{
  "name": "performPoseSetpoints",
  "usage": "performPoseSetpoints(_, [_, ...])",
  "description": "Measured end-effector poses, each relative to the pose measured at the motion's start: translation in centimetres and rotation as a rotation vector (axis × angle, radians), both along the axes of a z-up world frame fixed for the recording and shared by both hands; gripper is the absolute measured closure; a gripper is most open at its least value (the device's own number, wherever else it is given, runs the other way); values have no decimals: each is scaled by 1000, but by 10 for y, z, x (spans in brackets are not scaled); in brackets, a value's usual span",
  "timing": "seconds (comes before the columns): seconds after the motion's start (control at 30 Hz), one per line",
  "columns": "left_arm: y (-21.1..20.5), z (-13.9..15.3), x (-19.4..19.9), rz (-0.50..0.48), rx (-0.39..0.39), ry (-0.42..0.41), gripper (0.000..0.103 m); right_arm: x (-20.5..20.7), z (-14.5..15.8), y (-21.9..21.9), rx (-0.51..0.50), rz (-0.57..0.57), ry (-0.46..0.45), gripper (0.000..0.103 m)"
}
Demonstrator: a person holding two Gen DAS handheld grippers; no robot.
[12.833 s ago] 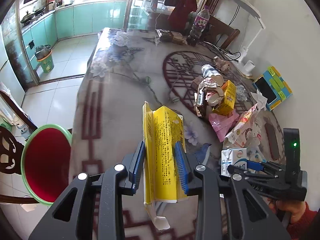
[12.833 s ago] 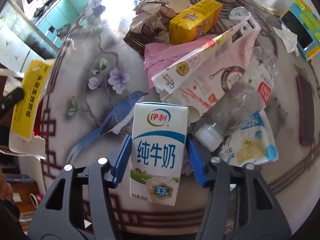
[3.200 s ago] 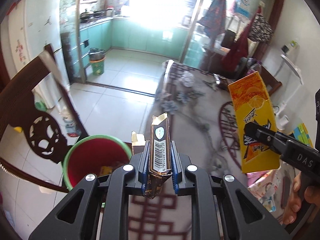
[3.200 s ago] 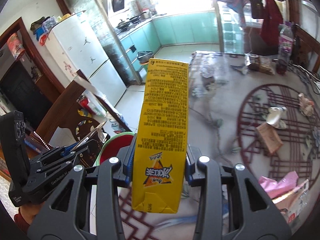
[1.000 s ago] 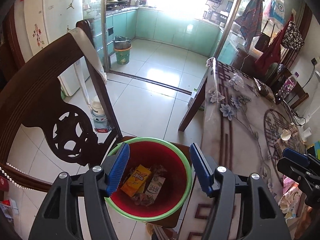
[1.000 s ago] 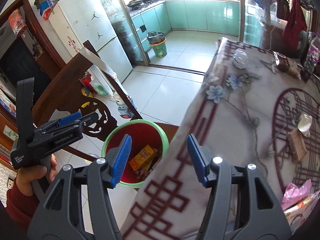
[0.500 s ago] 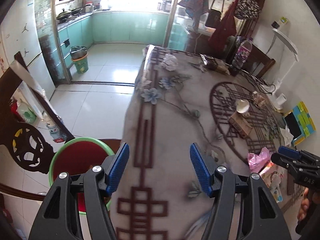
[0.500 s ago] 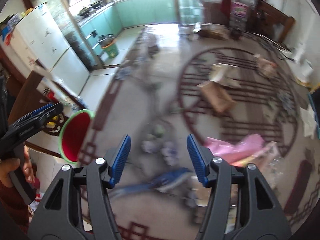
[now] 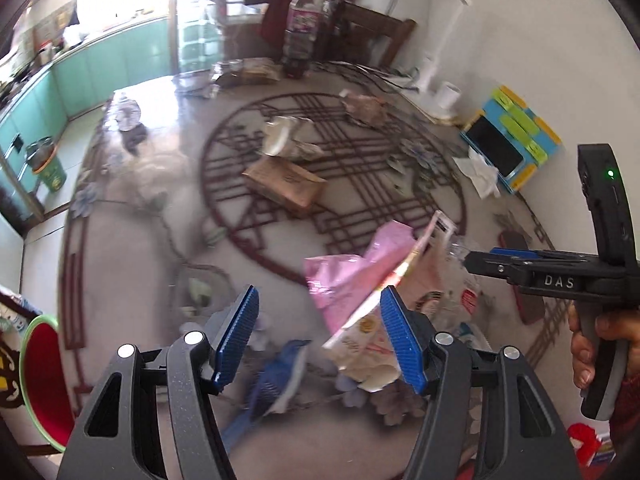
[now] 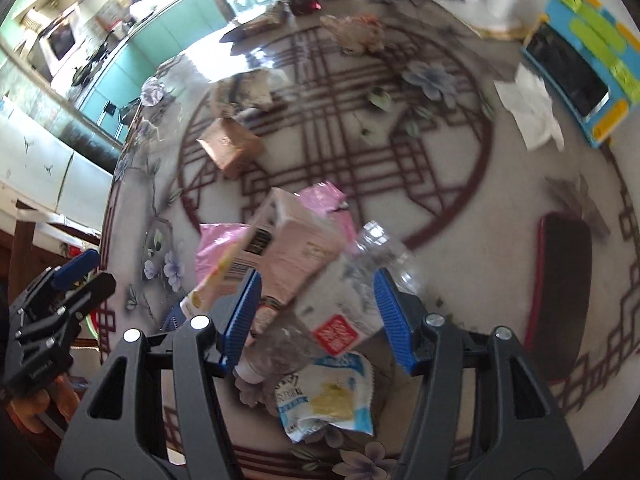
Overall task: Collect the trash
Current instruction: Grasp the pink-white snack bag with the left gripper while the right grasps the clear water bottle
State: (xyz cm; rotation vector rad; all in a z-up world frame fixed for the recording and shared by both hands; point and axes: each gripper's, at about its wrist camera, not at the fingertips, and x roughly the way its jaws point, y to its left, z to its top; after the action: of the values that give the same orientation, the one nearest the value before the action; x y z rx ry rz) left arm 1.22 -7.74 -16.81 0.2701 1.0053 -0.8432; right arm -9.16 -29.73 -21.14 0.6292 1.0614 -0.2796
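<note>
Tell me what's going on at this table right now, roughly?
A person with a handheld gripper in each hand is clearing trash off a patterned table. Both grippers have their jaws open and hold nothing. The left gripper points down at a pink wrapper, the right gripper at a clear plastic bottle in the same pile. A brown box and crumpled paper also lie on the table; a red bin stands beside it.
</note>
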Motion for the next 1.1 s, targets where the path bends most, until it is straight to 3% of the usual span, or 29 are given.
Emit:
performPoseSetpoints(0.23, [-42,-28,-13,-62,56,56,43,-12,-36,-23,182,-42,20,46])
performPoseSetpoints(0.37, [-63,-52,-17,-81,108,103,44,-11,-40,-29,194,-32,25,46])
performPoseSetpoints(0.43, [-66,-61,-15,-51,132,120,73,-10,-40,-32,195,-25,27,46])
performPoseSetpoints(0.53, [-54,-61,-10,1,89,168,84,-9,-39,-35,190,-20,18,42])
performPoseSetpoints(0.9, [7,-18,11,232,27,58,85,30,-47,-25,197,68,27,39])
performPoseSetpoints(1.1, [17,-22,19,273,52,71,85,45,-40,-13,151,132,36,32])
